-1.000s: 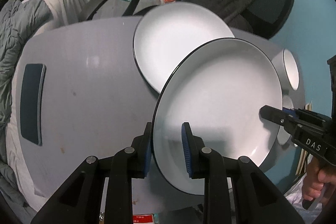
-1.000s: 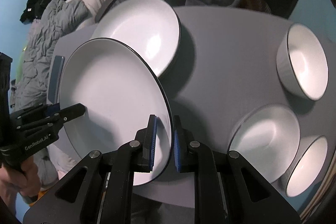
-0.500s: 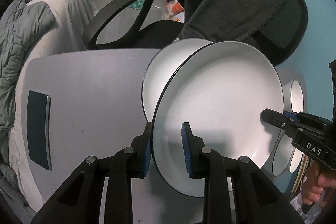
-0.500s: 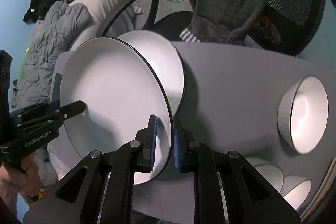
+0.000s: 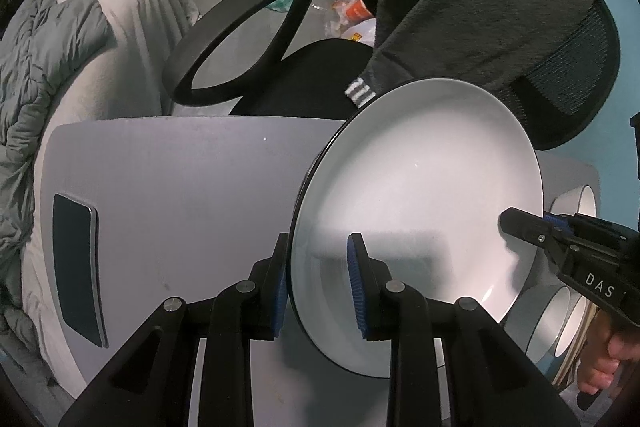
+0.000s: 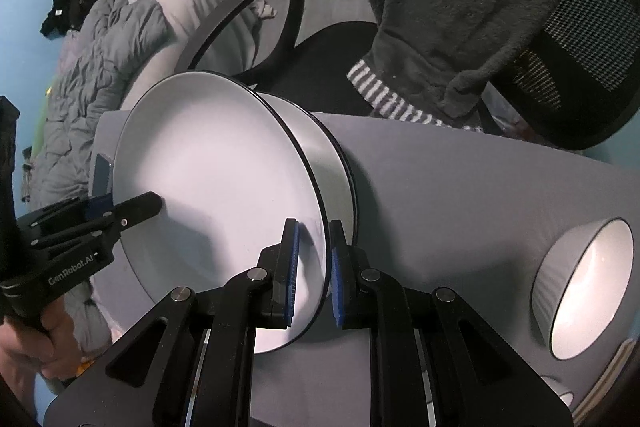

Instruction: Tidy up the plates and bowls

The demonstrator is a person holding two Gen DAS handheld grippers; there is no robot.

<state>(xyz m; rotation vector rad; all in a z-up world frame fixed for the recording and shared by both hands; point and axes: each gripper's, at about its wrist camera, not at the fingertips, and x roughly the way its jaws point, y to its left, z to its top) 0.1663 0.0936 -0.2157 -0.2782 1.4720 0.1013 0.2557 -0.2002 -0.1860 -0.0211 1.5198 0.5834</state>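
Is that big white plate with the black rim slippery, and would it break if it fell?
The big white plate with the black rim looks glossy, so probably slippery. It seems stiff, likely ceramic, so breakable. Both the left gripper and right gripper clamp opposite edges, suggesting some weight.

Two white plates with dark rims showed: one plate [image 6: 216, 195] held up on edge, and a second plate [image 6: 320, 163] behind it, lying near the table's [image 6: 460, 187] far edge. Bowls numbered at least three: in the left wrist view one bowl [image 5: 576, 201] peeked past the raised plate's rim, and two stacked bowls [image 5: 560, 327] sat near the table's right edge. One dark flat device [image 5: 76, 267] lay by the left edge. One office chair [image 5: 248, 39] stood beyond the far edge.
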